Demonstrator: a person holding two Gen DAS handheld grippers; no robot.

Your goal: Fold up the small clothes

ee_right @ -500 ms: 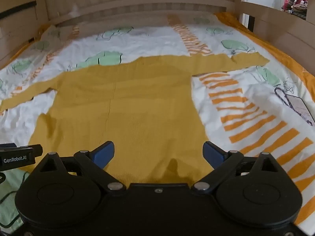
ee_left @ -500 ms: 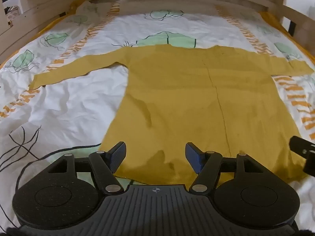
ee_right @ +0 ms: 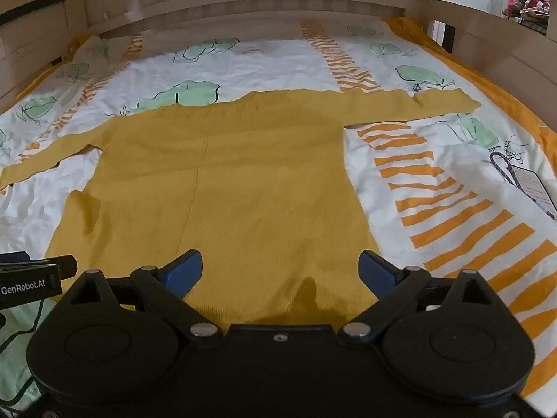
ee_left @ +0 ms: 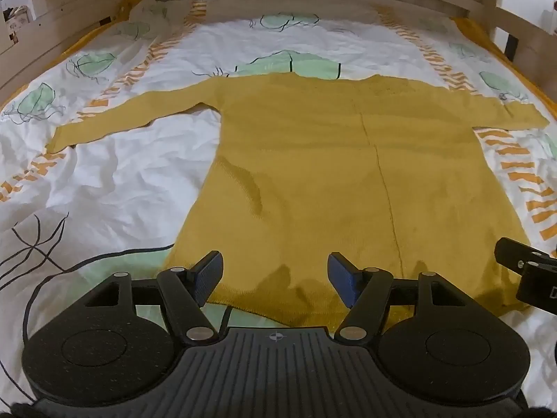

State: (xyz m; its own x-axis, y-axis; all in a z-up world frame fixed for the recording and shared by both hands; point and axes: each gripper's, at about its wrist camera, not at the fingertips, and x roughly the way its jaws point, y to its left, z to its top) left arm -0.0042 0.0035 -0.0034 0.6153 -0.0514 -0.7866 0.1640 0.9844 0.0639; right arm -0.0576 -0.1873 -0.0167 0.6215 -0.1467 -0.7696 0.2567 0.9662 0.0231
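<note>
A mustard-yellow long-sleeved knit top [ee_left: 330, 174] lies flat on the bed, hem toward me, both sleeves spread out sideways; it also shows in the right wrist view [ee_right: 226, 181]. My left gripper [ee_left: 275, 277] is open and empty, hovering over the hem's left part. My right gripper [ee_right: 280, 271] is open and empty over the hem's right part. Each gripper's body shows at the edge of the other's view: the right gripper [ee_left: 529, 275] and the left gripper [ee_right: 31, 278].
The bed has a white sheet [ee_left: 115, 188] printed with orange stripes and green leaves. Wooden rails [ee_right: 243, 3] run along the far side and both sides. A dark-edged printed card [ee_right: 532, 188] lies on the sheet at the right.
Both views have drawn back and up slightly, so the top sits a little farther from the fingers. Both grippers stay open and empty.
</note>
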